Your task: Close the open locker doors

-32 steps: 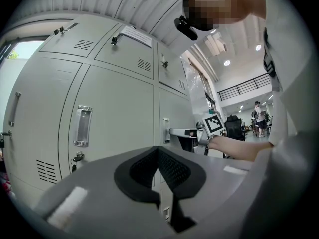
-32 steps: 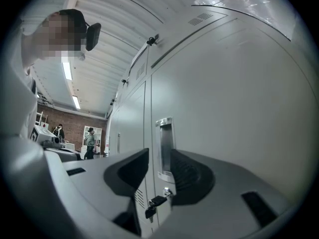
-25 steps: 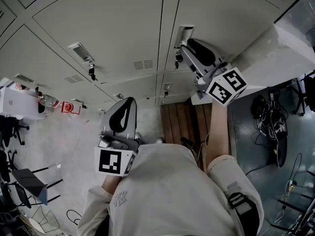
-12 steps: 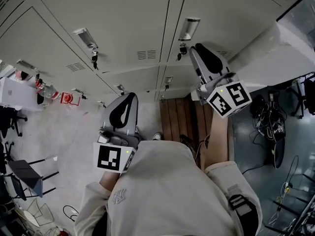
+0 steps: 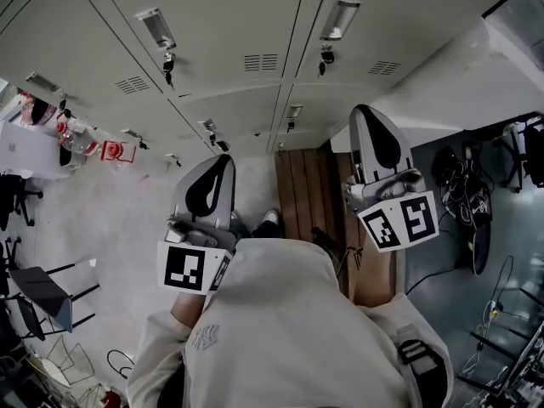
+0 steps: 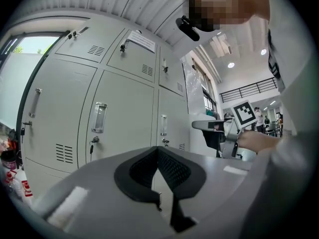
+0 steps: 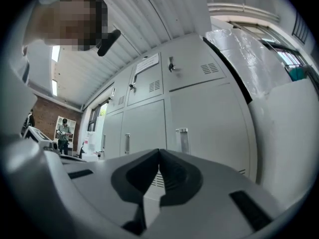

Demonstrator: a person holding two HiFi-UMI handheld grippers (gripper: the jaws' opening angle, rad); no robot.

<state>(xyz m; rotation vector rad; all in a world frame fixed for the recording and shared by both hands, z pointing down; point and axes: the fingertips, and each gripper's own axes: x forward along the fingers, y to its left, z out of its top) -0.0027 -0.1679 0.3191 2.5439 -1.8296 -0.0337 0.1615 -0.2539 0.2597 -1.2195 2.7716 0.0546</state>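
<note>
1. Head view: a grey wall of locker doors (image 5: 221, 32) fills the top, every door in sight lying flush.
2. Left gripper (image 5: 219, 172) is held low, clear of the lockers, its jaws pressed together on nothing.
3. Right gripper (image 5: 367, 119) points at the lower doors without touching them, its jaws closing tip to tip, nothing between.
4. Right gripper view: the nearest door (image 7: 199, 123) is flush.

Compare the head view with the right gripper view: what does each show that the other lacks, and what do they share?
Head view only: wooden floorboards, floor cables, a black chair. Right gripper view only: a brick wall, a distant person, ceiling lights. Both: grey lockers and the right gripper, jaws together, empty.
</note>
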